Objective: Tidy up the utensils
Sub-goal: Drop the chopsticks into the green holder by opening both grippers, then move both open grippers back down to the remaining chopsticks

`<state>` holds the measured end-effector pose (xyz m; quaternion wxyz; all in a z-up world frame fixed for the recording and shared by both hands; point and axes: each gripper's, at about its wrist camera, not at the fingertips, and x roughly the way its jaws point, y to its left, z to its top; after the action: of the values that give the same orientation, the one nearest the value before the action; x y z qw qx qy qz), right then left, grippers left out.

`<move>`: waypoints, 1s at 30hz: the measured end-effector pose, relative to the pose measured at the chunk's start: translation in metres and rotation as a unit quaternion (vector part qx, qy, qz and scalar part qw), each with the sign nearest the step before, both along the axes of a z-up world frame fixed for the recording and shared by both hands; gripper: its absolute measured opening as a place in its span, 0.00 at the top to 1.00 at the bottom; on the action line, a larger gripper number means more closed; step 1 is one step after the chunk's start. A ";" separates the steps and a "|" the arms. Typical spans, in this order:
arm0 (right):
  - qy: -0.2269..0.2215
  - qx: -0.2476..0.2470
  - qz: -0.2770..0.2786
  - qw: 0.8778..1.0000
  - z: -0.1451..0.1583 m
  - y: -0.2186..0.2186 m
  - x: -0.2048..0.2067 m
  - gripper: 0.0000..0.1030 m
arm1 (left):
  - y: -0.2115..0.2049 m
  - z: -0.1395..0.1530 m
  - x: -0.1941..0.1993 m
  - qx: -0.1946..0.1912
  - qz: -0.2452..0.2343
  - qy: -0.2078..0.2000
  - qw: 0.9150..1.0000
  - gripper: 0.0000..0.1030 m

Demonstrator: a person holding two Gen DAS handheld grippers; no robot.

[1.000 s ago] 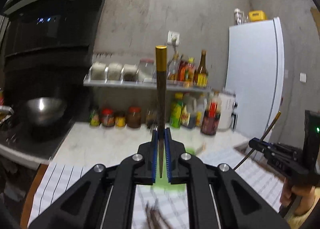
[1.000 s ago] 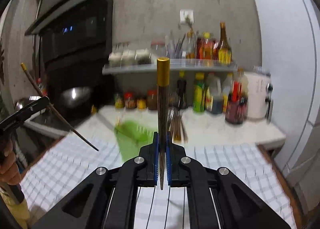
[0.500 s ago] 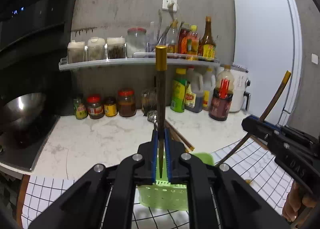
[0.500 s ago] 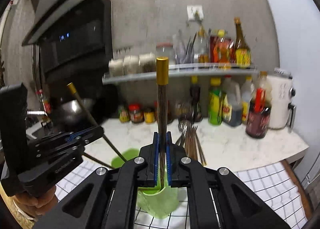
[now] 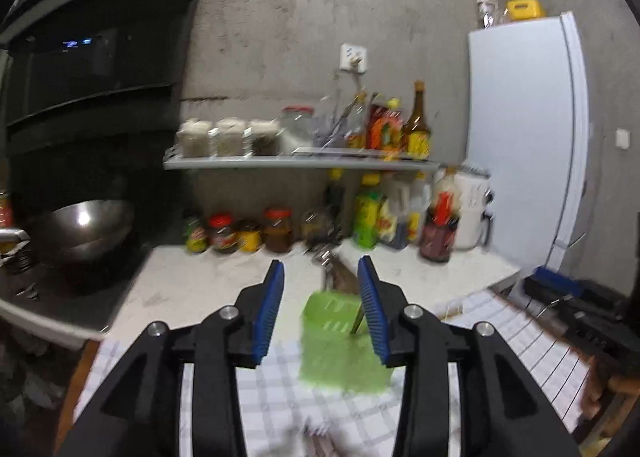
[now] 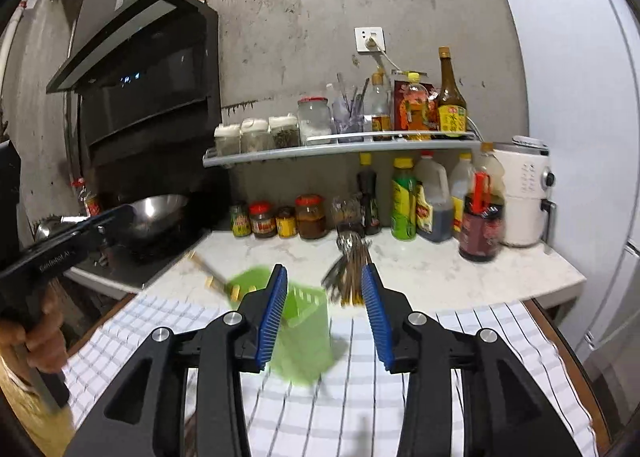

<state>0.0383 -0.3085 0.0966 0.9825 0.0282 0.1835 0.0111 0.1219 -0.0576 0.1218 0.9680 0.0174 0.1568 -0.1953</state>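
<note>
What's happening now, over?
Both grippers, left and right, opening, nothing between jaws. Chopstick in green holder. Nothing in the way.

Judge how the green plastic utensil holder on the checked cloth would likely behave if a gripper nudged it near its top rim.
The green utensil holder looks tall, narrow and thin-walled with slots, so it is probably light and apt to tip. It stands on a checked cloth, which might bunch rather than let it slide. A chopstick leaning inside could shift its balance.

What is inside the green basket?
In the left wrist view, one thin stick, likely a chopstick, leans inside the green basket. The picture is blurry, and the basket's walls hide whatever lies lower down.
</note>
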 end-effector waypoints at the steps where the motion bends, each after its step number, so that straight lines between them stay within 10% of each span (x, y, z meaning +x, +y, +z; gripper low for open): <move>1: 0.009 -0.002 0.001 1.000 -0.006 0.001 -0.007 0.60 | 0.004 -0.005 -0.006 0.005 0.004 0.005 1.000 0.63; 14: 0.162 -0.002 0.045 0.986 -0.124 0.048 -0.082 0.60 | 0.065 -0.163 -0.096 0.058 0.048 0.221 0.972 0.63; 30: 0.247 0.011 0.091 0.965 -0.161 0.091 -0.069 0.60 | 0.064 -0.183 -0.102 0.096 0.038 0.269 0.958 0.63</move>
<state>-0.0302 -0.2173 -0.0648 0.9012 0.0242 0.4220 0.0956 0.0196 0.0067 -0.0614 0.8906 0.0510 0.4298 -0.1395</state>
